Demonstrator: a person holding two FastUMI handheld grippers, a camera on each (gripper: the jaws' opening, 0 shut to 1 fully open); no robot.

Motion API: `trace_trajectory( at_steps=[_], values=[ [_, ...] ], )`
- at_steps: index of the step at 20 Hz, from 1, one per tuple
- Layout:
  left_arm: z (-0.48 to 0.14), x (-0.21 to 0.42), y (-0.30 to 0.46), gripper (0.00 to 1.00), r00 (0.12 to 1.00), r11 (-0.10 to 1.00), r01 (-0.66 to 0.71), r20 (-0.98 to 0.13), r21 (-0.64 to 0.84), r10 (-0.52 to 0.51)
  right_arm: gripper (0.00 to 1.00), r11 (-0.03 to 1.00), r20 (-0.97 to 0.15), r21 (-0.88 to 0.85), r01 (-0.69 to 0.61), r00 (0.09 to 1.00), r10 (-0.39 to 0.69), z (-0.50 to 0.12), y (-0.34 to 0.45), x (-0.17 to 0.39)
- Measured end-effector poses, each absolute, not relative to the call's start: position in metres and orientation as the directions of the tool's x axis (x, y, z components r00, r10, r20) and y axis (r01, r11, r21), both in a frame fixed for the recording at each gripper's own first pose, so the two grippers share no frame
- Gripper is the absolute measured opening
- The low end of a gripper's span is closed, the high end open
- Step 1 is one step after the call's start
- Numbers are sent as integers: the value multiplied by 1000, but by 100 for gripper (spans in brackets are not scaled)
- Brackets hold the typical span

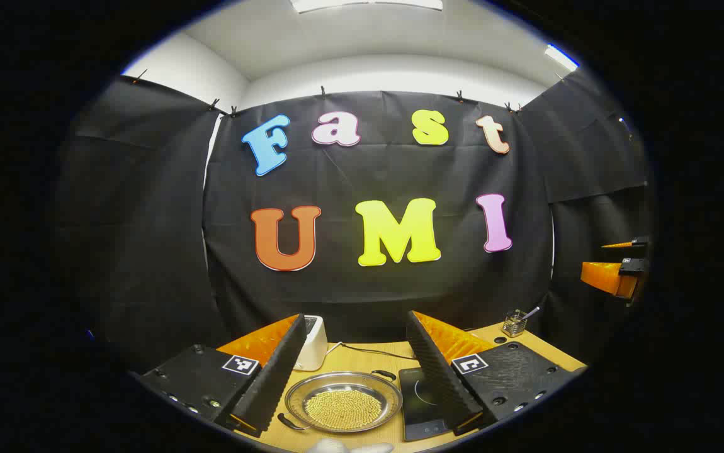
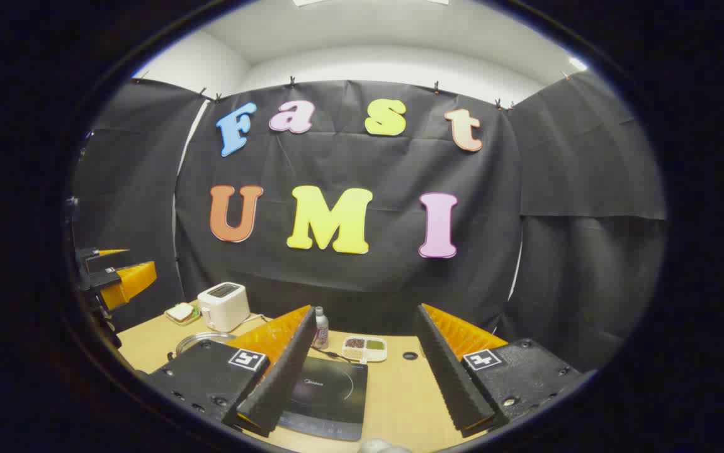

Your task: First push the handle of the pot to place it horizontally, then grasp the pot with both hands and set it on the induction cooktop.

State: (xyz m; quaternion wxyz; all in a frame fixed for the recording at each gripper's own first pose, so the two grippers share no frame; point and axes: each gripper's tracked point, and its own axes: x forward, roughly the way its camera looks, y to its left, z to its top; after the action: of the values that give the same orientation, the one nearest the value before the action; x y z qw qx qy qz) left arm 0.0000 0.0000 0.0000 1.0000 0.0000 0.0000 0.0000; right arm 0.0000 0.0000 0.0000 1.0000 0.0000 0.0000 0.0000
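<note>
A shallow steel pot [image 1: 343, 402] holding yellow grains sits on the wooden table [image 1: 362, 358], framed between the fingers of my left gripper [image 1: 357, 321], which is open and hovers above it without touching. The pot's two small dark handles lie on a diagonal, one at the near left [image 1: 289, 423] and one at the far right [image 1: 384, 375]. The black induction cooktop [image 1: 422, 399] lies just right of the pot. My right gripper [image 2: 365, 311] is open and empty over the cooktop [image 2: 330, 390]. The pot's rim [image 2: 201, 340] peeks out left of the right gripper's fingers.
A white toaster [image 2: 223, 305] stands behind the pot, its cord running across the table. A plate of food [image 2: 179, 313], a small bottle [image 2: 321, 327] and a divided snack tray [image 2: 365, 348] sit along the back. A utensil holder [image 1: 514, 324] stands far right.
</note>
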Motion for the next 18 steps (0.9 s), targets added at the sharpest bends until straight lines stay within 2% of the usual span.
trace_trajectory(
  at_steps=[18],
  values=[
    [-5,-5,5,95,1000,1000,-8,-10,6,8,96,1000,-8,7,5,1000,-5,-5,1,-6]
  ],
)
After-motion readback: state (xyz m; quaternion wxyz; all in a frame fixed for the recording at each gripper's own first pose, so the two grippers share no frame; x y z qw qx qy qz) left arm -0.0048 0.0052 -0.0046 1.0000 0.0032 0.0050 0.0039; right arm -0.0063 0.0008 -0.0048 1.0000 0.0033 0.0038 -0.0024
